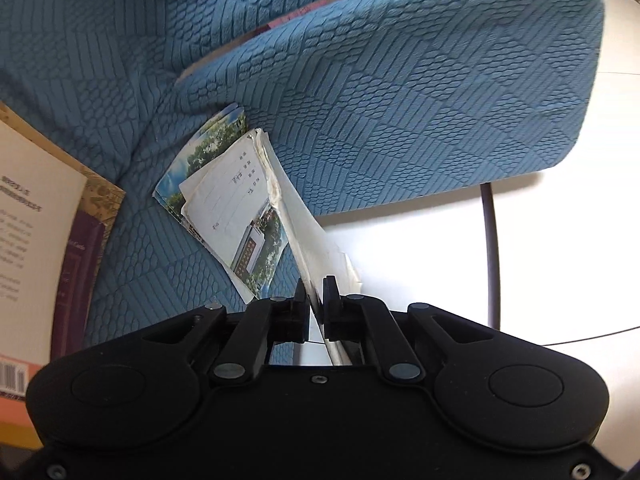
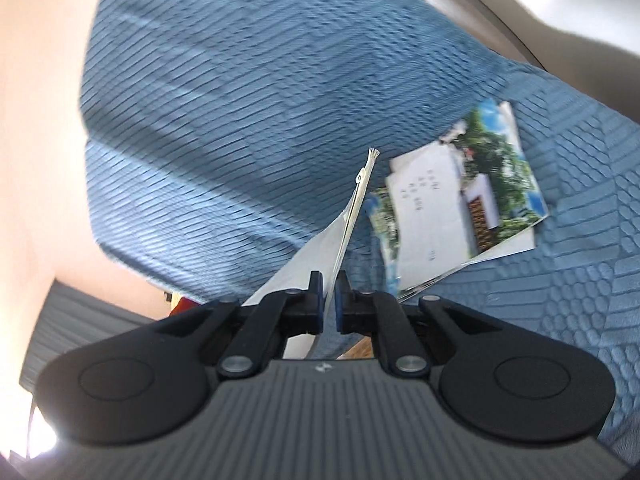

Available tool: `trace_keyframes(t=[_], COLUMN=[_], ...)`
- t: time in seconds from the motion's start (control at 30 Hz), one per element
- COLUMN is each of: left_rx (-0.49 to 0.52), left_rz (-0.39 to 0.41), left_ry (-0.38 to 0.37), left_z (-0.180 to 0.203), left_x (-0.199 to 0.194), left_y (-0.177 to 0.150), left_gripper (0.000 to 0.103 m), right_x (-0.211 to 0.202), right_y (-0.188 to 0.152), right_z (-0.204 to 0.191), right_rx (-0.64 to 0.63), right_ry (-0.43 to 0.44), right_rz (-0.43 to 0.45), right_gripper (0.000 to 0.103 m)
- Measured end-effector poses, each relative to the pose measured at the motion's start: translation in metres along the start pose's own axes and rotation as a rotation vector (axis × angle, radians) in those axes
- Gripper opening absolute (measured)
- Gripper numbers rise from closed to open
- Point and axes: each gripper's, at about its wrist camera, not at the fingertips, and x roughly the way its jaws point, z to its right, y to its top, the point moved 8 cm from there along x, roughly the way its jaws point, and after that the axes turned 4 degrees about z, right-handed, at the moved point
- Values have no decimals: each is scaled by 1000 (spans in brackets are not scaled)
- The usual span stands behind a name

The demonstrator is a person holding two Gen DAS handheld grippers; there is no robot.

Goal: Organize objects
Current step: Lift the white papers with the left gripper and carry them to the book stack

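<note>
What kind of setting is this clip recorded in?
Probably a living room at home. A sofa in a blue textured cover fills both views, with a matching cushion, loose postcards on the seat and a book beside them. Pale floor shows beyond the cushion.

Black left gripper (image 1: 316, 292) with silver rivets, right gripper (image 2: 329, 292) blue-padded fingers (image 2: 318, 296), ribbed grey body

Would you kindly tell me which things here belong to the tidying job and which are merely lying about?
Part of the job:
- paper sheets pinched in the left claw
- thin sheets pinched in the right claw
- loose postcards on the blue sofa cover

Lying about:
- open book
- dark cable
</note>
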Motion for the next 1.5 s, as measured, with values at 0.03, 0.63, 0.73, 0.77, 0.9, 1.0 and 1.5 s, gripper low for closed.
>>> trace_keyframes(t=[0.03, 0.63, 0.73, 0.77, 0.9, 1.0, 1.5], left_rx=[5, 87, 93, 97, 89, 91, 85], left_rz=[4, 52, 68, 75, 101, 117, 119], left_ry=[10, 106, 106, 108, 102, 105, 157], left_z=[2, -14, -20, -23, -37, -51, -129], left_x=[-8, -117, -129, -133, -147, -154, -135], left_y=[-1, 7, 13, 14, 20, 25, 47], left_gripper=[6, 7, 7, 7, 7, 7, 4], right_x=[-3, -11, -7, -5, 3, 10, 61], right_y=[-3, -99, -110, -114, -133, -148, -214], right_z=[-8, -89, -99, -102, -111, -115, -85], right_rx=[-15, -250, -273, -280, -336, -377, -506], right_ry=[3, -48, -51, -52, -64, -72, -171], right_rz=[0, -91, -95, -97, -107, -113, -176], right_gripper=[8, 9, 9, 9, 9, 9, 9])
